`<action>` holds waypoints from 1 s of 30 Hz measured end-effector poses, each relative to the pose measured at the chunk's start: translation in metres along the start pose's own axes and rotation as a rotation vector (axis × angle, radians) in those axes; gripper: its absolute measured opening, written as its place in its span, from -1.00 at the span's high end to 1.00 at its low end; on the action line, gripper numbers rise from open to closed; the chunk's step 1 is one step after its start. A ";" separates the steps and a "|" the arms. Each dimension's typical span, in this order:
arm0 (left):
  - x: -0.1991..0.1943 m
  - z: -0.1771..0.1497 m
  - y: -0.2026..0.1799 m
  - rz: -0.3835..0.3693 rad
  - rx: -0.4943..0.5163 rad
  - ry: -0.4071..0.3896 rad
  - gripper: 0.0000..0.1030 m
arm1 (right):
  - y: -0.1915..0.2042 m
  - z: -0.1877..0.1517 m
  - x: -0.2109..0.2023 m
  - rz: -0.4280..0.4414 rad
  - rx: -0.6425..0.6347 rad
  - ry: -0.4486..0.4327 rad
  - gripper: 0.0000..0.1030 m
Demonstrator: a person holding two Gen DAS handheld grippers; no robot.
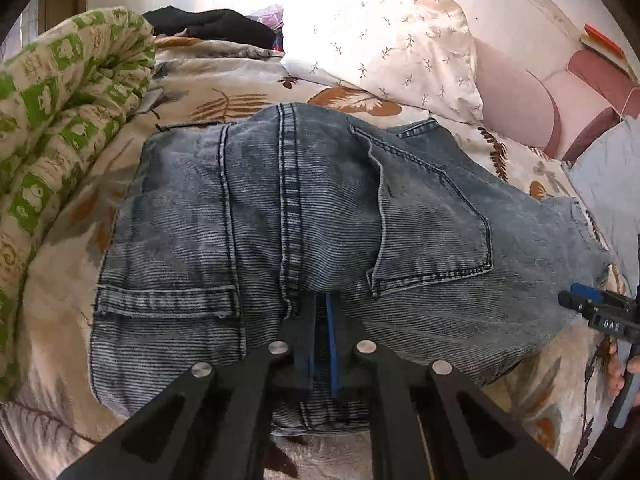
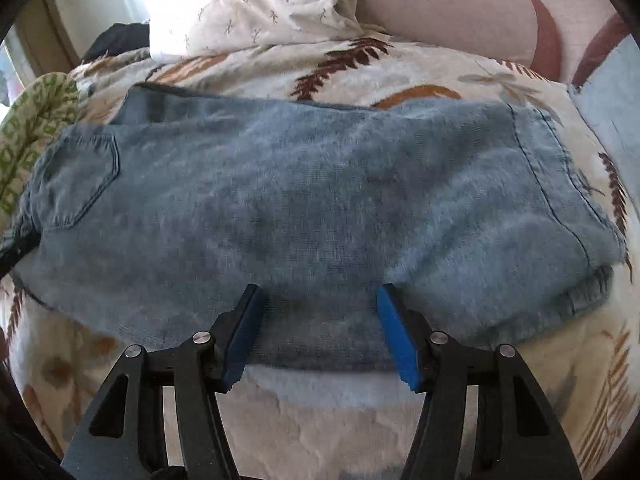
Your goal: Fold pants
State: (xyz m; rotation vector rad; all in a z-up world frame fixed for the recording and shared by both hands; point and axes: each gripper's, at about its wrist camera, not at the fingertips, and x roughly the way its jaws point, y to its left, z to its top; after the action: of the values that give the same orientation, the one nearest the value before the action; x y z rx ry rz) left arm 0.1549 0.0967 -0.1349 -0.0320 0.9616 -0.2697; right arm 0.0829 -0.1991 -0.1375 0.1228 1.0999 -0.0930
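While pinched between the nearly closed blue pads of the left gripper (image 1: pixel 320 320), faded blue denim pants (image 1: pixel 304 216) lie folded lengthwise just ahead on a cream leaf-print blanket (image 1: pixel 224 92) — likely held to anchor the waist end. Right gripper (image 2: pixel 320 330) spread wide over the near denim edge, gripping nothing. Beyond: white sprigged pillow (image 1: pixel 404 52), green-patterned quilt (image 1: pixel 68 112) off left — bright window behind.

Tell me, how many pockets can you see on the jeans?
2. One pocket sits right of the middle seam on the jeans. The other lies left of it, only its top edge showing. Front pockets may be hidden underneath.
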 end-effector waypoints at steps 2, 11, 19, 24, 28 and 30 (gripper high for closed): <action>-0.001 0.001 -0.003 0.017 0.005 -0.003 0.82 | 0.006 -0.005 0.001 -0.007 -0.018 0.001 -0.12; -0.033 0.020 -0.019 -0.112 -0.004 -0.085 0.74 | 0.016 0.032 -0.023 0.134 -0.054 0.047 -0.12; -0.015 0.019 -0.038 -0.235 0.077 -0.055 0.61 | 0.088 0.150 -0.024 0.424 -0.177 -0.027 -0.12; -0.006 0.021 -0.024 -0.257 0.045 -0.025 0.61 | 0.126 0.192 0.033 0.483 -0.162 0.076 -0.12; -0.005 0.023 -0.016 -0.281 0.023 -0.019 0.59 | 0.139 0.200 0.064 0.491 -0.150 0.154 -0.12; -0.006 0.022 -0.016 -0.281 0.028 -0.021 0.40 | 0.141 0.202 0.073 0.488 -0.154 0.169 -0.12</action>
State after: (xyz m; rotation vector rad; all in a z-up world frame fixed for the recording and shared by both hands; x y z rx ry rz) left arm 0.1664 0.0803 -0.1150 -0.1446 0.9321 -0.5407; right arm 0.3132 -0.0901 -0.1050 0.2602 1.2127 0.4455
